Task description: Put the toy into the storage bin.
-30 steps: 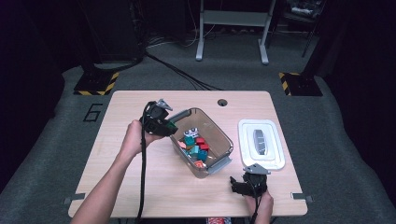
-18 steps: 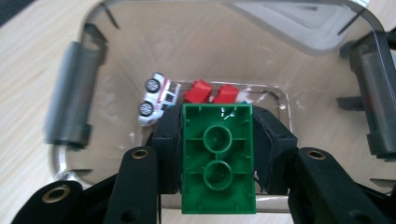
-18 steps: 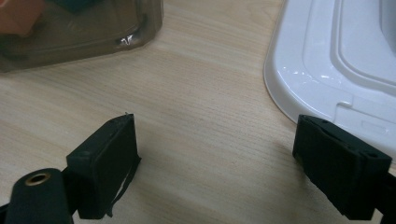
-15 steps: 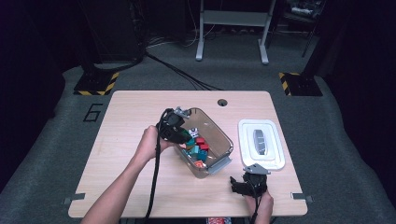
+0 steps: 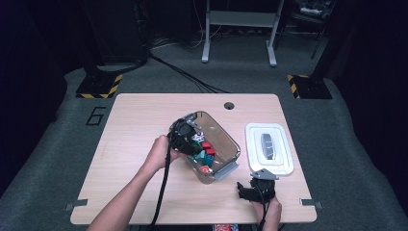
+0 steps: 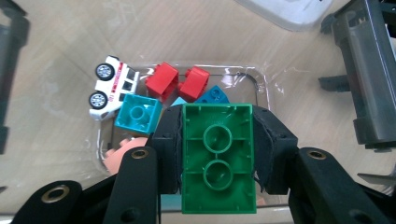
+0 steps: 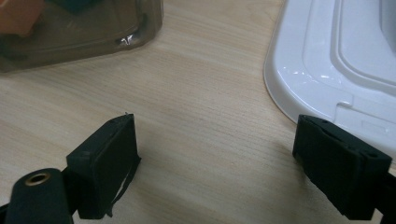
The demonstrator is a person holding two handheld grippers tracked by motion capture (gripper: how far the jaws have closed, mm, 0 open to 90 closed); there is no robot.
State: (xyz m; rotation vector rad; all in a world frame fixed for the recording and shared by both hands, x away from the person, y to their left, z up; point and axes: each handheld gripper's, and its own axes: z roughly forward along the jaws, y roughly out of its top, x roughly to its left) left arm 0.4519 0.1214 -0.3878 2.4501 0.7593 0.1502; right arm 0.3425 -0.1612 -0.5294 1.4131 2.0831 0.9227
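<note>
Now the left gripper (image 6: pixel 218 154) hangs over the clear bin (image 5: pixel 226 139), jaws clamped on a green brick (image 6: pixel 218 158), poised to drop it among the toys inside. Beside the bin, the right gripper (image 7: pixel 217 163) rests wide open, empty, near the white lid (image 7: pixel 336 60).

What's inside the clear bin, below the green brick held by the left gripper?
In the clear bin: a white toy car, two red bricks, a teal brick, a blue piece and something pinkish. The green brick and left gripper cover the rest.
</note>
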